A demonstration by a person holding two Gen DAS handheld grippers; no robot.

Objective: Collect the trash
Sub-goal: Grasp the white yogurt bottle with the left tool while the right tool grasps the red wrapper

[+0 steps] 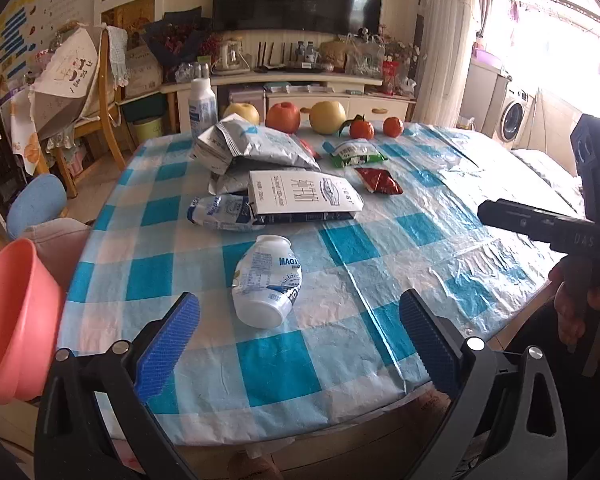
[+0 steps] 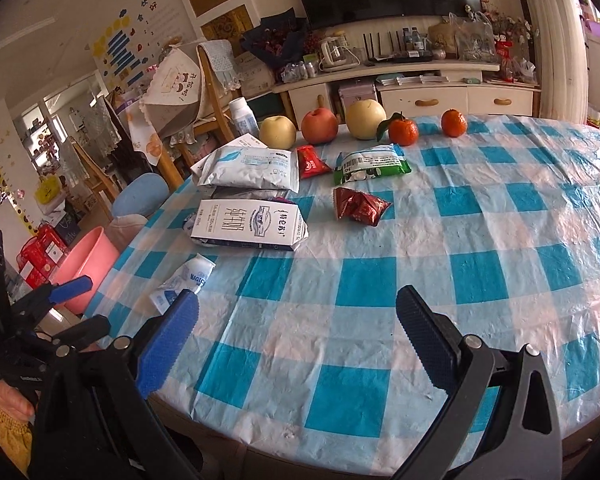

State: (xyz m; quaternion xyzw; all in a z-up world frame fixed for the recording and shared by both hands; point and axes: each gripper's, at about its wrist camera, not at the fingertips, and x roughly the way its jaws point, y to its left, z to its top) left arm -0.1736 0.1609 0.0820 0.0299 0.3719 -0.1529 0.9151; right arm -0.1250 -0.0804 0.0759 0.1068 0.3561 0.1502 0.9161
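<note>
A crushed white drink bottle (image 1: 266, 280) lies on the blue-checked tablecloth (image 1: 340, 360), just ahead of my open left gripper (image 1: 298, 344). Behind it are a flattened milk carton (image 1: 304, 198), another squashed bottle (image 1: 220, 212), silver pouches (image 1: 252, 148), a green wrapper (image 1: 356, 152) and a red wrapper (image 1: 378, 180). My right gripper (image 2: 296, 340) hangs open and empty over the near table edge. From it, the crushed bottle (image 2: 184, 280) is at front left and the carton (image 2: 252, 224) and dark red wrapper (image 2: 360, 206) lie farther in.
A pink bin (image 1: 16, 320) stands off the table's left side, low beside a blue stool (image 1: 38, 200). Apples, pears and tangerines (image 2: 402, 130) line the far edge next to an upright white bottle (image 1: 202, 104). Wooden chairs and a TV cabinet stand behind.
</note>
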